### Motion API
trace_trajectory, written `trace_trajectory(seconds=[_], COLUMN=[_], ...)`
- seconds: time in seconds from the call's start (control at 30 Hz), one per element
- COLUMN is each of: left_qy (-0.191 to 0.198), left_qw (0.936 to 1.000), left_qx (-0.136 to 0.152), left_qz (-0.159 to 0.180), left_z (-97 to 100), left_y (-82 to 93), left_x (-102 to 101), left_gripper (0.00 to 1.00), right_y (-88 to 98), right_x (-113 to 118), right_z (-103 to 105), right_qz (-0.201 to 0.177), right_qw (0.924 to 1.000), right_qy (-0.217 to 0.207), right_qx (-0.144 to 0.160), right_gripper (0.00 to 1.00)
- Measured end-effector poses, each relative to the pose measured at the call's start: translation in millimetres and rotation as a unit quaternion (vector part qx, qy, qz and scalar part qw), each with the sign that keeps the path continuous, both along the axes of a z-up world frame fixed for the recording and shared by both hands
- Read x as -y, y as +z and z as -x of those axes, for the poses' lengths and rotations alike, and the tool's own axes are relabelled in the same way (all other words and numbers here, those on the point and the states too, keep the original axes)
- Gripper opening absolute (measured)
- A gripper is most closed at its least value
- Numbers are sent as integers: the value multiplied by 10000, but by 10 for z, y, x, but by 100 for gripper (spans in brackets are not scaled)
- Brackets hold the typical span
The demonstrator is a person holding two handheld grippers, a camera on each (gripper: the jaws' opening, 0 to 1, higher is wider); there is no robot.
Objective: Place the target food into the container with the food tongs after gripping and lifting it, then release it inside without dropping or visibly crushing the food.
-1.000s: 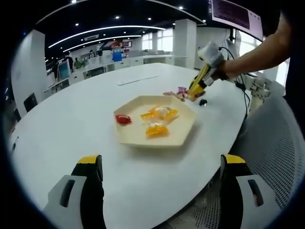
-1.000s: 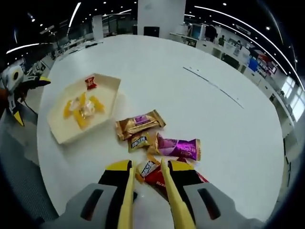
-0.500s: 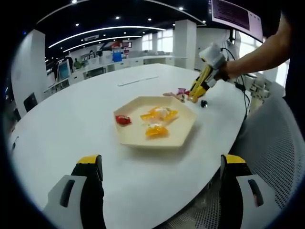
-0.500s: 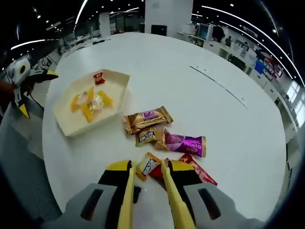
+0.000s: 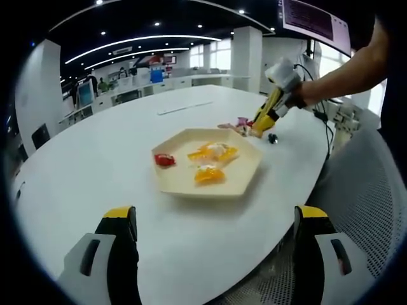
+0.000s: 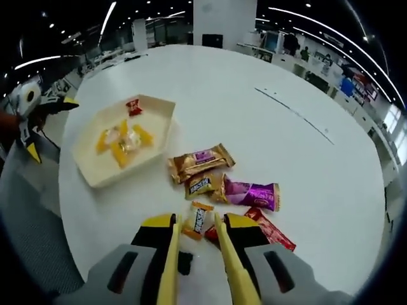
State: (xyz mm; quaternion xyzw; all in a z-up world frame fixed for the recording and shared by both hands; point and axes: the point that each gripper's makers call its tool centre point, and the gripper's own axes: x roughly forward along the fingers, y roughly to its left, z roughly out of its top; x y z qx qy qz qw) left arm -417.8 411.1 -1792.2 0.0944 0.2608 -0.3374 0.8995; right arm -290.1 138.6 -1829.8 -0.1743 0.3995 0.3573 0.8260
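tongs (image 6: 197, 223) pinching candy (image 6: 198, 220), raised

A broad white bench (image 6: 267, 76) carries a pale hexagonal tray (image 6: 95, 175) beside a loose cluster of wrapped candies: a gold bar (image 6: 201, 161), a small gold piece (image 6: 200, 185), a purple one (image 6: 251, 194), a red one (image 6: 270, 233) and an orange-and-white one (image 6: 197, 220).
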Motion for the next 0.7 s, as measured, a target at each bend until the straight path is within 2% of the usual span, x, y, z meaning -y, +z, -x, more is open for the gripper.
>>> trace_trajectory(seconds=[0.1, 0.17, 0.2, 0.23, 0.3, 0.43, 0.7], left_qy=[9, 5, 6, 8, 4, 6, 8], left_qw=[10000, 10000, 10000, 10000, 10000, 10000, 10000], left_qx=[-1, 2, 1, -10, -3, -7, -8], left_qz=[8, 4, 5, 3, -2, 1, 11], left_z=[0, 1, 2, 4, 1, 1, -1], left_y=[4, 7, 9, 6, 4, 6, 6], left_x=[-2, -2, -1, -2, -2, -3, 0], left_gripper=[99, 99, 99, 99, 99, 99, 99], right_y=[-35, -88, -55, -69, -70, -70, -62], right_x=[-2, -3, -9, -4, 26, 37, 30], right_z=[-25, 4, -30, -11, -23, -51, -43], right_qz=[75, 162, 140, 151, 378, 417, 508], right_qw=[9999, 9996, 9997, 9997, 9993, 9990, 9987], right_qy=[-130, -185, -196, -168, -48, -179, -4], right_qx=[-33, -162, -23, -93, 34, 16, 31], right_gripper=[29, 28, 28, 27, 25, 22, 19])
